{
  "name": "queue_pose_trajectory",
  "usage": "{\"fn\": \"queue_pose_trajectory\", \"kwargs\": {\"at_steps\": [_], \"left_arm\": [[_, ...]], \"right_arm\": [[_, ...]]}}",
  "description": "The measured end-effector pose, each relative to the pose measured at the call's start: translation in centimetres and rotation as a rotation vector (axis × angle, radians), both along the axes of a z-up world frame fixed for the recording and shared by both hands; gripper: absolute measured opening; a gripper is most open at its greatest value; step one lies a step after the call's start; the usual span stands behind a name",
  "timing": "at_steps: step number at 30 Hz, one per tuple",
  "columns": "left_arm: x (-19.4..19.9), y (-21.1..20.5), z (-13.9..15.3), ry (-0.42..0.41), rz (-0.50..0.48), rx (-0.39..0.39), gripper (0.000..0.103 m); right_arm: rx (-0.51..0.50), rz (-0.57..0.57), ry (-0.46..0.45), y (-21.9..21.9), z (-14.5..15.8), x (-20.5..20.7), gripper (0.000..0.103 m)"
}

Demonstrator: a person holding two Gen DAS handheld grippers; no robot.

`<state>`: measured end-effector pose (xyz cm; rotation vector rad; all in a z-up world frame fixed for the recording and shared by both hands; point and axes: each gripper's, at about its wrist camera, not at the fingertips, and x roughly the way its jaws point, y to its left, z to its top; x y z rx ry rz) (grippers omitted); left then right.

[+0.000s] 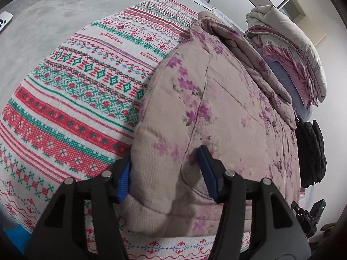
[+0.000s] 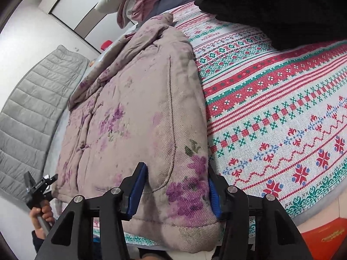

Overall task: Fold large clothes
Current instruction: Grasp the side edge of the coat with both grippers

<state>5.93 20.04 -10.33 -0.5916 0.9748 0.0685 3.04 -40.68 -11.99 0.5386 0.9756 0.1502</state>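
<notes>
A mauve padded jacket (image 1: 216,99) with purple flowers lies flat on a bedspread (image 1: 76,86) patterned in red, green and white. My left gripper (image 1: 166,158) stands over the jacket's near left corner, its blue pads pressed into the thick hem from both sides. In the right wrist view the jacket (image 2: 134,99) stretches away with its knot buttons to the left. My right gripper (image 2: 176,169) grips the near right corner, a pad on each side of the flowered hem. Both corners rest low on the bedspread (image 2: 271,99).
Folded quilts (image 1: 292,49) are piled at the far end, and a black garment (image 2: 271,6) lies beside them. A grey quilted garment (image 2: 32,99) lies to the left of the jacket. A hand (image 2: 43,214) holds the other tool's handle. A red box (image 2: 325,236) sits below the bed's edge.
</notes>
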Motion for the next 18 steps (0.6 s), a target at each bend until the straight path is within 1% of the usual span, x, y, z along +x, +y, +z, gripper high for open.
{"fn": "queue_pose_trajectory", "kwargs": {"at_steps": [1,2,3,5,6,7,9,10,12,14,15,17,18], "left_arm": [[0.0,-0.2,0.1,-0.003,-0.006,0.019,0.046],[0.1,-0.4,0.2,-0.004,-0.012,0.030,0.041],[0.0,-0.5,0.3,-0.008,-0.016,0.040,0.040],[0.1,-0.7,0.4,-0.011,-0.014,0.050,0.040],[0.1,-0.7,0.3,-0.009,-0.012,0.047,0.040],[0.2,-0.6,0.2,-0.007,-0.004,0.039,0.046],[0.4,-0.6,-0.2,-0.003,0.004,0.012,0.054],[0.5,-0.7,-0.3,-0.002,0.002,0.017,0.056],[0.6,-1.4,-0.2,-0.006,0.000,0.059,0.058],[0.7,-2.3,-0.1,-0.008,-0.010,0.130,0.058],[0.7,-2.8,0.0,-0.010,-0.020,0.171,0.055],[0.7,-3.3,0.4,-0.025,-0.032,0.227,0.033],[0.6,-3.4,0.8,-0.036,-0.033,0.246,0.029]], "right_arm": [[-0.009,-0.002,-0.006,0.1,0.1,-0.1,0.052],[-0.013,-0.005,-0.010,0.2,0.1,-0.2,0.052],[-0.022,-0.010,-0.017,0.3,0.1,-0.4,0.051],[-0.026,-0.014,-0.022,0.3,0.2,-0.5,0.044],[-0.016,-0.020,-0.023,0.2,0.2,-0.5,0.044],[-0.006,-0.026,-0.023,0.1,0.2,-0.5,0.043],[0.007,-0.034,-0.020,-0.1,0.0,-0.4,0.043],[0.011,-0.036,-0.019,-0.1,-0.1,-0.4,0.044],[-0.007,-0.034,-0.022,0.1,-0.1,-0.4,0.044],[-0.042,-0.026,-0.024,0.7,-0.1,-0.3,0.045],[-0.061,-0.026,-0.028,0.9,-0.2,-0.2,0.045],[-0.052,-0.041,-0.030,0.7,-0.2,-0.2,0.043],[-0.041,-0.051,-0.031,0.5,-0.3,-0.2,0.041]]}}
